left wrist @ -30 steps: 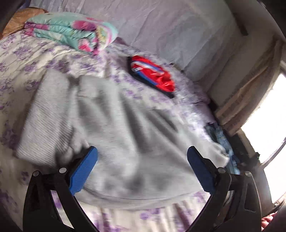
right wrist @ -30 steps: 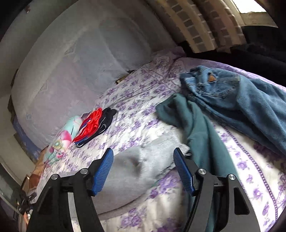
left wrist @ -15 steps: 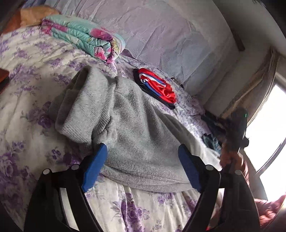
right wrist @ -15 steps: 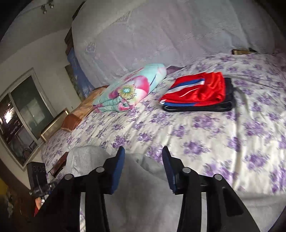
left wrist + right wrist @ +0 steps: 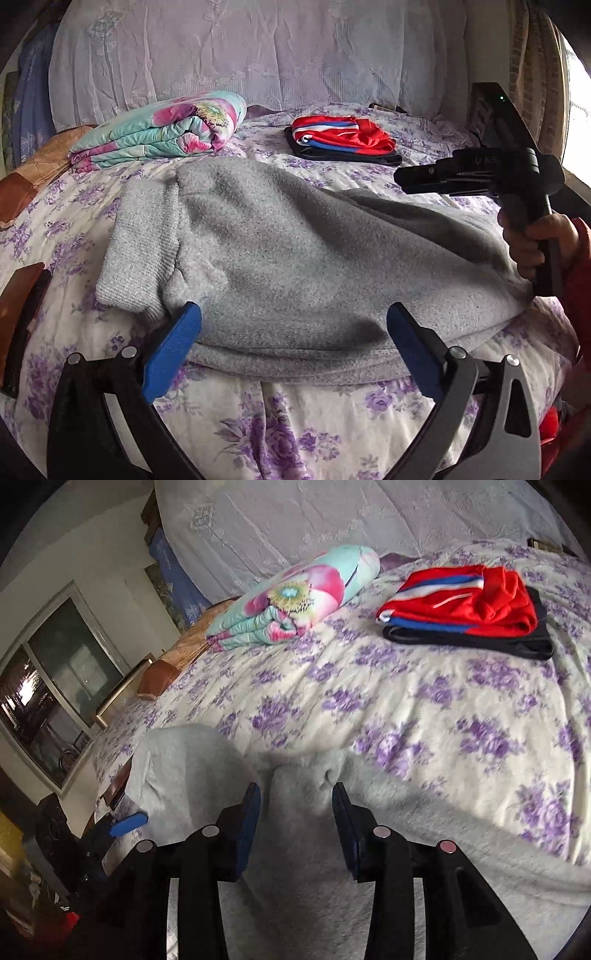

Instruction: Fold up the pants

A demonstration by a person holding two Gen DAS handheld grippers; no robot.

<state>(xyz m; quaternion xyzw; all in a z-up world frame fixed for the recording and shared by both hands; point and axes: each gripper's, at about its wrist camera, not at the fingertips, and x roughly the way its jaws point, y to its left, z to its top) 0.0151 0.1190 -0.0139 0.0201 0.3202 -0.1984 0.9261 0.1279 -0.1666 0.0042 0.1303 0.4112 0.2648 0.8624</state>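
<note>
Grey fleece pants (image 5: 295,266) lie folded over on the floral bed sheet, their ribbed cuff (image 5: 136,251) at the left. My left gripper (image 5: 293,332) is open, its blue pads either side of the near folded edge, just above it. My right gripper (image 5: 295,801) is open with a narrower gap, low over the grey pants (image 5: 295,849), which fill the bottom of the right wrist view. The right gripper's body (image 5: 491,173) shows at the right of the left wrist view, held in a hand over the pants' right end.
A folded floral quilt (image 5: 166,129) lies at the bed's far left. Folded red and black clothes (image 5: 343,142) lie at the far middle. A brown object (image 5: 22,317) sits at the left bed edge. A window (image 5: 55,701) is on the left wall.
Both grippers swung round toward the headboard and settled low over the pants. The right gripper's gap stayed narrow. The pants now lie flatter, spread across the near bed.
</note>
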